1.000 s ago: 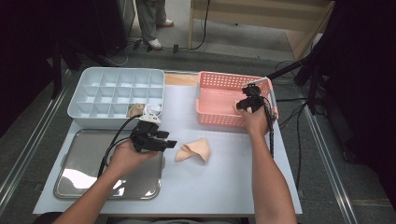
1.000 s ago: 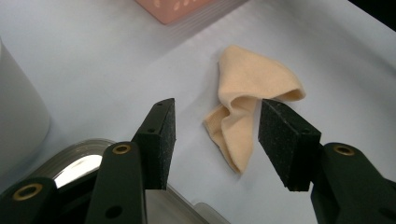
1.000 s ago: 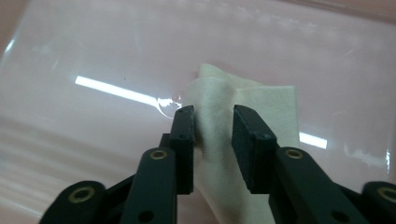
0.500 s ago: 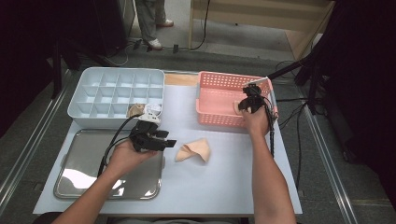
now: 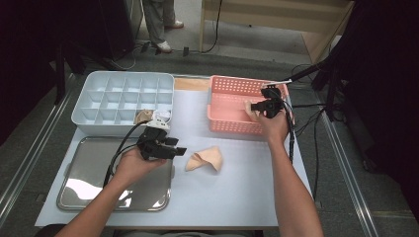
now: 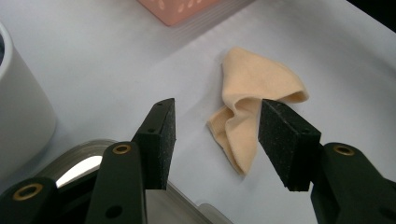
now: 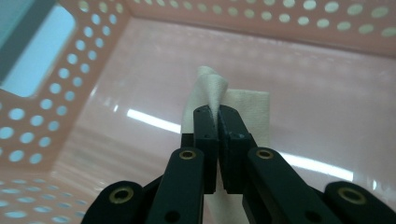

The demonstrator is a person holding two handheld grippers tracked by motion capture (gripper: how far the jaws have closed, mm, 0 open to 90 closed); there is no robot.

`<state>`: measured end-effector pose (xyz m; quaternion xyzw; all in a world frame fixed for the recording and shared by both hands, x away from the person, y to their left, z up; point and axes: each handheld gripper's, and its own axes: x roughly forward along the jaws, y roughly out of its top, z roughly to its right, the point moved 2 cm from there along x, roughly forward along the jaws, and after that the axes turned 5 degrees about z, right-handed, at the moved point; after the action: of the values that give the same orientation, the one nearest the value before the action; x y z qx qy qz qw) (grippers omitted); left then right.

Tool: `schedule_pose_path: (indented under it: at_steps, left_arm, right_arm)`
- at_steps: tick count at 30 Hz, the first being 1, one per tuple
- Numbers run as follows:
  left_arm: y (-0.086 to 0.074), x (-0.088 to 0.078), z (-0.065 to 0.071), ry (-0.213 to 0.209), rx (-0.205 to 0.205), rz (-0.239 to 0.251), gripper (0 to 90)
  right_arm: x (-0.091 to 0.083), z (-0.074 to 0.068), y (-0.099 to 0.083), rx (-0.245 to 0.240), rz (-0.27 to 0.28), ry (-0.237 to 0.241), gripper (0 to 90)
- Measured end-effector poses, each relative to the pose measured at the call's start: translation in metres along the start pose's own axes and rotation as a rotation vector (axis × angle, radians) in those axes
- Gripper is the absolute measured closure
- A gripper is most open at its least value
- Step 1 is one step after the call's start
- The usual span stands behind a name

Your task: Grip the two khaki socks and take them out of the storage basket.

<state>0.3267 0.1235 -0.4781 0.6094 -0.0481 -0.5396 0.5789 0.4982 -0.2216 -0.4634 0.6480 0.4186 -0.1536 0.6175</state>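
Observation:
A peach cloth (image 5: 205,159) lies crumpled on the white table top, and in the left gripper view that cloth (image 6: 247,98) sits just beyond my jaws. My left gripper (image 5: 180,150) (image 6: 217,140) hovers beside it, open, with nothing pinched. My right gripper (image 5: 253,105) (image 7: 218,112) is inside the pink perforated basket (image 5: 232,94), shut on a fold of a pale cream cloth (image 7: 252,112). That cloth hangs from the pads above the basket floor (image 7: 140,84).
A grey compartment tray (image 5: 123,94) stands at the back left with a small tan cloth (image 5: 143,116) in its front cell. A shiny metal tray (image 5: 99,182) lies at the front left under my left forearm. A person's legs stand beyond the table.
My right hand has risen a little inside the basket with the pale cloth in its jaws. The left hand and the peach cloth have stayed put.

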Motion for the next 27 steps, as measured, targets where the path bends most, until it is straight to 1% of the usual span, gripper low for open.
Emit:
schedule_pose_path:
  at_steps: [4,7,15,19,23,25,27]
  left_arm:
    - [0.000,0.001,0.001,-0.005,0.001,-0.004,47.5]
    - [0.000,0.001,0.001,-0.003,0.000,-0.004,47.4]
    - [0.000,0.001,0.000,-0.002,-0.003,-0.003,47.4]
    - [0.000,0.002,0.000,-0.005,-0.001,-0.007,47.4]
    - [0.001,0.003,0.000,-0.006,-0.001,-0.004,47.4]
    - [0.001,0.003,0.000,-0.006,-0.001,-0.005,47.4]
    - [0.001,0.002,0.000,-0.002,0.000,-0.005,47.4]
  right_arm:
    - [-0.010,-0.007,0.003,-0.019,0.039,0.025,88.2]
    - [-0.016,-0.010,0.005,-0.022,0.054,0.042,88.2]
    - [-0.035,-0.019,0.010,-0.032,0.093,0.065,88.4]
    - [-0.044,-0.023,0.011,-0.028,0.106,0.078,88.4]
    - [-0.052,-0.025,0.011,-0.036,0.112,0.114,88.5]
    - [-0.056,-0.027,0.010,-0.036,0.127,0.148,88.4]
    - [-0.061,-0.030,0.011,-0.054,0.147,0.174,88.5]
